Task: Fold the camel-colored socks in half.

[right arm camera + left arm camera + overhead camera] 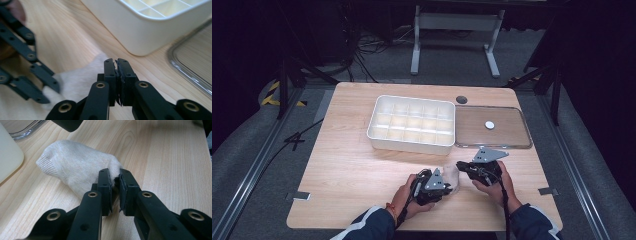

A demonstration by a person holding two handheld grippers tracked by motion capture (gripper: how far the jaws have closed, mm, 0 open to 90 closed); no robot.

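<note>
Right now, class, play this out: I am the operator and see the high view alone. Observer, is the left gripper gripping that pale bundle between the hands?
Observer: Yes. The left gripper pinches one edge of a white knitted sock.
Operator: And the right gripper?
Observer: The right gripper has its jaws pressed together above the sock; I see no fabric between them.
Operator: Is the sock lifted?
Observer: No, it lies on the table.

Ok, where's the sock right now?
The white sock lies on the table's near edge, between the left gripper pinching one end and the right gripper, just in front of the white divided box.
</note>
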